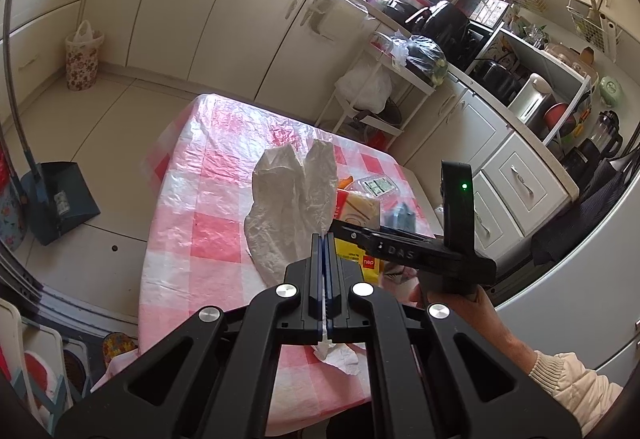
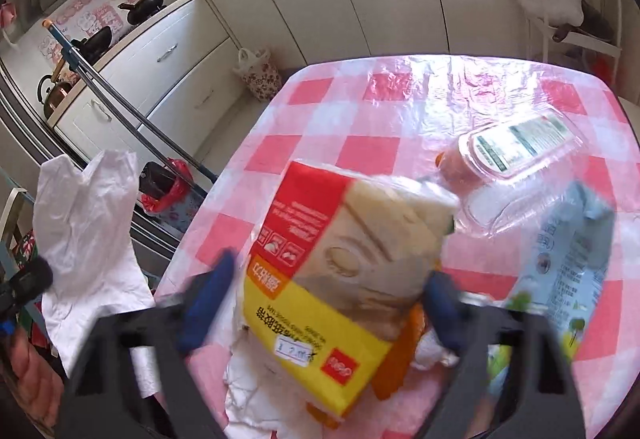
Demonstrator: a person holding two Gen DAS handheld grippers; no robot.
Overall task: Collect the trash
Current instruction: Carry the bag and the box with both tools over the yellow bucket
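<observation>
Your left gripper is clenched on the white plastic bag, which hangs up and ahead of it over the tabletop. Your right gripper is spread wide, its blue pads standing either side of the red-and-yellow packet and apparently not touching it yet, though blur makes that hard to call.

The packet lies directly ahead of your right gripper, dead centre between the fingers. Its long axis runs away from you, tilting slightly to the right, so it is roughly in line with the fingers, and closing would take it across its narrow width. Your right hand is plainly the nearer one.

From your right gripper, the bag hangs off to the left, past the tabletop's edge. So the carry, once you have the packet, looks like a swing to the left toward the bag's mouth.

Crumpled tissue lies under the packet's near end. A blue carton sits just to the right, and a clear plastic tray lies further ahead to the right. Watch that the right finger does not catch the carton.
</observation>
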